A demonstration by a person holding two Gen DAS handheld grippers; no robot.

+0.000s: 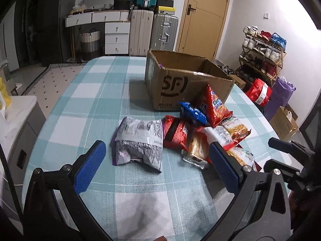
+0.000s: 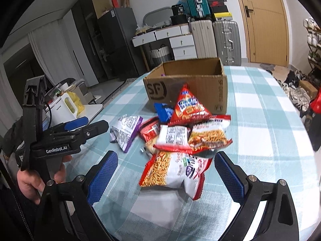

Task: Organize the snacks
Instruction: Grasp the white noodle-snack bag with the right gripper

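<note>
Left gripper (image 1: pixel 157 167) spread wide above the checked tablecloth (image 1: pixel 96 104), silver-purple packet (image 1: pixel 138 142) just ahead between its fingers, right gripper (image 2: pixel 165 172) equally wide over a noodle-snack bag (image 2: pixel 174 170), heaped snack packets (image 2: pixel 186 124) against the open cardboard box (image 2: pixel 200 86), suitcases (image 2: pixel 216 40) beyond.

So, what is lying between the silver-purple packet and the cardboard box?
Only bare checked tablecloth lies between the silver-purple packet and the cardboard box, seen in the left wrist view.

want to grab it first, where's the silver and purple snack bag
The silver and purple bag lies flat on the tablecloth at the pile's left edge, beside a red packet, ahead of the open left gripper.
</note>
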